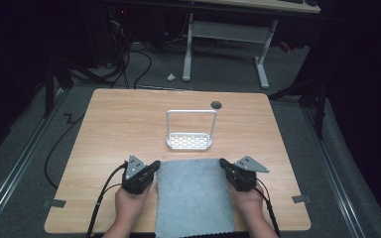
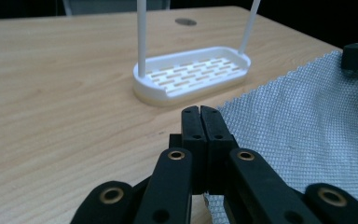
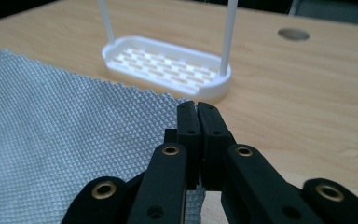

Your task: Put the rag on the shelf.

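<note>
Left gripper (image 1: 154, 165) jaws closed on the far left corner of the grey cloth (image 1: 194, 193), right gripper (image 1: 224, 163) jaws closed on the far right corner, cloth spread on the near table (image 1: 119, 124) edge, white slotted tray (image 1: 189, 142) with hoop handle just beyond.

Cloth (image 1: 193, 196): grey fabric, I read a fine waffle weave, matt, zigzag-cut edges.
Table (image 1: 129, 124): pale wood-grain top, smooth, low sheen.
Rack (image 2: 193, 74): white plastic I'd guess, smooth, slightly glossy slotted base.
Left gripper (image 2: 199, 112): black matt plastic, brass-coloured rivets.
Right gripper (image 3: 197, 108): same black matt finish.
</note>
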`<state>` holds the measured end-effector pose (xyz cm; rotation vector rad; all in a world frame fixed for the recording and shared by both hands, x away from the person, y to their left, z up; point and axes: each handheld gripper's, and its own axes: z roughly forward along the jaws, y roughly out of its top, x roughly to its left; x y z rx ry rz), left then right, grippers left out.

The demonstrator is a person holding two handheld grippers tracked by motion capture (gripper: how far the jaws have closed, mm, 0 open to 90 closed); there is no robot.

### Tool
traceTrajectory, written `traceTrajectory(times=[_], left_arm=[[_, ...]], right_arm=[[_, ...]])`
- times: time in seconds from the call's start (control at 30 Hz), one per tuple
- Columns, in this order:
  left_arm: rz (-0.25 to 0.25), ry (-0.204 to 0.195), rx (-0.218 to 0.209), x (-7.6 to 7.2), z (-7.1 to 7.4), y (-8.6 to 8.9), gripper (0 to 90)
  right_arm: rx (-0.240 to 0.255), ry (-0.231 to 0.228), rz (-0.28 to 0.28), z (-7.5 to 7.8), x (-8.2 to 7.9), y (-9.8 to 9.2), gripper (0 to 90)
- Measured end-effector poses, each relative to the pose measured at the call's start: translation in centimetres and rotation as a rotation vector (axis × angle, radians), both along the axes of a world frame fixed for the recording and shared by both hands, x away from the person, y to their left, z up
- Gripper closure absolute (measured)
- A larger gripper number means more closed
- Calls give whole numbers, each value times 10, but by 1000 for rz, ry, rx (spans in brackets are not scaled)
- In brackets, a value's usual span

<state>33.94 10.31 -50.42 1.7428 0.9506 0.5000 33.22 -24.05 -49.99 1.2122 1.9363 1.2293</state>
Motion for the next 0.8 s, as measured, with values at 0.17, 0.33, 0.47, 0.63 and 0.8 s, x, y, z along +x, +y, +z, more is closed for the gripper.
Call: traceTrajectory(times=[0.17, 0.33, 0.47, 0.63, 0.8], left_arm=[[10, -51, -32, -8, 11, 1, 895], [23, -107, -67, -13, 25, 4, 895], [30, -149, -79, -14, 36, 3, 895], [30, -191, -92, -14, 53, 2, 896], [26, -230, -96, -12, 68, 0, 896]], right_arm=[[5, -84, -2, 13, -10, 0, 896], [26, -147, 1, 25, -17, 1, 895], [16, -199, 2, 37, -22, 1, 895], [5, -241, 6, 47, -23, 2, 895], [29, -276, 5, 62, -23, 3, 895]])
